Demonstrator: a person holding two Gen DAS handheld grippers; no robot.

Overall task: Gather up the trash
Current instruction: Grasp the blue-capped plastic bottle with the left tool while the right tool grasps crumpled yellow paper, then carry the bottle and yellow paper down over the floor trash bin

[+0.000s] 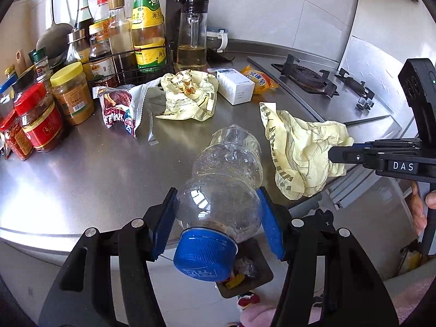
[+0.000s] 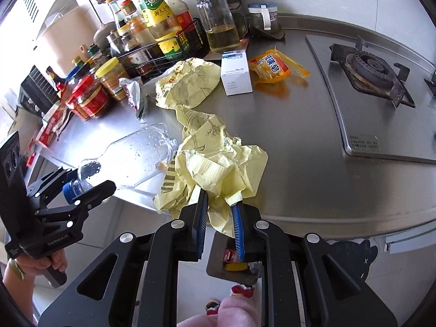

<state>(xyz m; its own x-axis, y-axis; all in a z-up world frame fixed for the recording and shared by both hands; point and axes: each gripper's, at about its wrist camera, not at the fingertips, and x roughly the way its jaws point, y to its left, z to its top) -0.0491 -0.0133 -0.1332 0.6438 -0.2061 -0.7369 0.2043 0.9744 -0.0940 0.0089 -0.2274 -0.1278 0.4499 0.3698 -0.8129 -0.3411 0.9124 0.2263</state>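
Left gripper point(image 1: 218, 218) was clamped on a clear plastic bottle point(image 1: 226, 174), blue pads either side of the shoulder just above the blue cap point(image 1: 204, 253). The bottle's long axis ran straight out from the jaws over the steel counter point(image 1: 95, 169), base away, cap toward the camera and already past the counter's front edge. Right gripper point(image 2: 219, 218) was closed on a fold of the crumpled yellow wrapper point(image 2: 218, 163), which otherwise lay on the counter just right of the bottle, its near end hanging over the edge. Below and between both grippers a small dark bin point(image 2: 234, 267) showed, with scraps already inside; it sat under the counter lip, nearest the left gripper's cap end. Judged: both loads need only a pull back off the edge and a drop downward, bottle first since its cap hung almost over the opening. Room behind the edge looked open. Still on the counter farther back: a second yellow wrapper point(image 1: 188, 95), a torn snack packet point(image 1: 120, 109), a white carton point(image 1: 234, 84) and an orange packet point(image 1: 259, 80), all near the condiment jars point(image 1: 41, 117), well clear of the gas hob point(image 2: 373, 73).
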